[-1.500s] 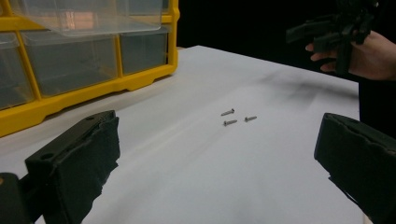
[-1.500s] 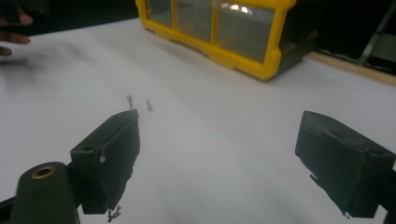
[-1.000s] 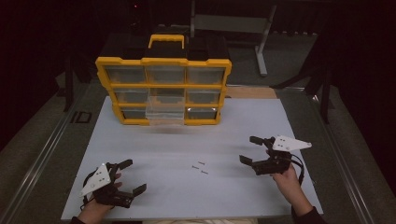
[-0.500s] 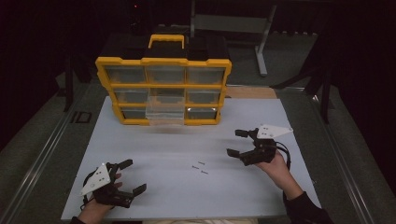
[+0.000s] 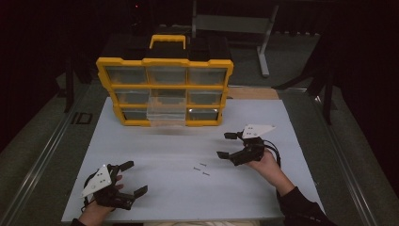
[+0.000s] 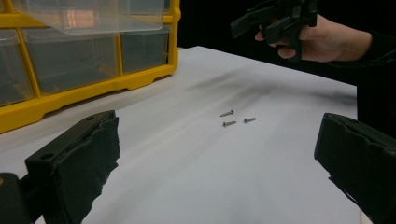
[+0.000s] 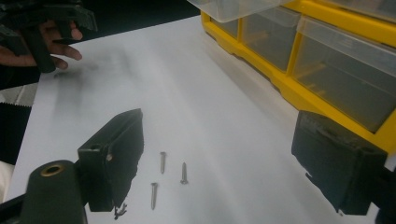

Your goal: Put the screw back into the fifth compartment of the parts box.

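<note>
Three screws [image 5: 201,168] lie on the white worktop [image 5: 169,150] as your right gripper [image 5: 227,145] hovers beside them, fingers spread; your left gripper [image 5: 133,177] waits, fingers spread too.

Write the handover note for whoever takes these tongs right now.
Right tongs: open, empty, held above the white mat, just right of the screws.
Left tongs: open, empty, near the mat's front left corner.
Three screws lie loose together mid-mat, none gripped.
Yellow organizer stands at the mat's far edge; its clear drawer, bottom row middle, is pulled out.
Done: drawer open. Left: probably pick up each screw and drop it in that drawer, then push it shut.
</note>
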`<state>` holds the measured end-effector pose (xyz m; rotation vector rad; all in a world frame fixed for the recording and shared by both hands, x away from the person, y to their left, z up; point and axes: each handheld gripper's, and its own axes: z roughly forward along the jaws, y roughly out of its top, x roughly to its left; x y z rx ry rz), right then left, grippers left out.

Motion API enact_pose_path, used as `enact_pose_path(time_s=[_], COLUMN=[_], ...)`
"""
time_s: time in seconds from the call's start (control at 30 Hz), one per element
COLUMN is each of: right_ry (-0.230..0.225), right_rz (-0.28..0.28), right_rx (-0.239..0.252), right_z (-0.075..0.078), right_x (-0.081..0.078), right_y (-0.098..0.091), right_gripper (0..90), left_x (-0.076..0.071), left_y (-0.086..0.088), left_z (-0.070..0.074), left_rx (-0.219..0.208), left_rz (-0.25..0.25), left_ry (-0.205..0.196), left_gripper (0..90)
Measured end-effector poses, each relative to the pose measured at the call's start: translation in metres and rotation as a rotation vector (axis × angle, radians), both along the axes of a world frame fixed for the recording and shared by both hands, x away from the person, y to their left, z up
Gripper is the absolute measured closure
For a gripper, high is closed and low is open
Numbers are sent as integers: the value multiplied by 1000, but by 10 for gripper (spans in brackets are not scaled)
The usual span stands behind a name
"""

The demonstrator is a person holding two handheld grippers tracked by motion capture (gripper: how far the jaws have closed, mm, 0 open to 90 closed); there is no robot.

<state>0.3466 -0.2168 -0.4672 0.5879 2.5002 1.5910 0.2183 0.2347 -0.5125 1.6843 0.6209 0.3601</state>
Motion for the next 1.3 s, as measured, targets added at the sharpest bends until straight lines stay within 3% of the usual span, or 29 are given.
enact_pose_path(time_s=[0.47, 0.53, 0.57, 0.83, 1.07, 1.3], right_ry=[34, 40, 45, 59, 73, 79], right_rz=[64, 77, 101, 169, 211, 204], right_rx=[-67, -72, -92, -129, -151, -177], right_z=[-16, -18, -22, -34, -43, -52], right_x=[8, 8, 9, 8, 8, 13], right_y=[14, 15, 17, 29, 42, 46], right_gripper=[291, 326, 403, 522, 558, 595], left_x=[0, 0, 0, 0, 0, 0], left_y=[-1, -1, -1, -1, -1, -2], left_z=[0, 0, 0, 0, 0, -1], left_rx=[8, 9, 9, 9, 9, 9], left_rz=[3, 3, -1, -6, -8, -13], left_ry=[1, 1, -1, -2, -1, 1], left_gripper=[13, 13, 13, 13, 13, 13])
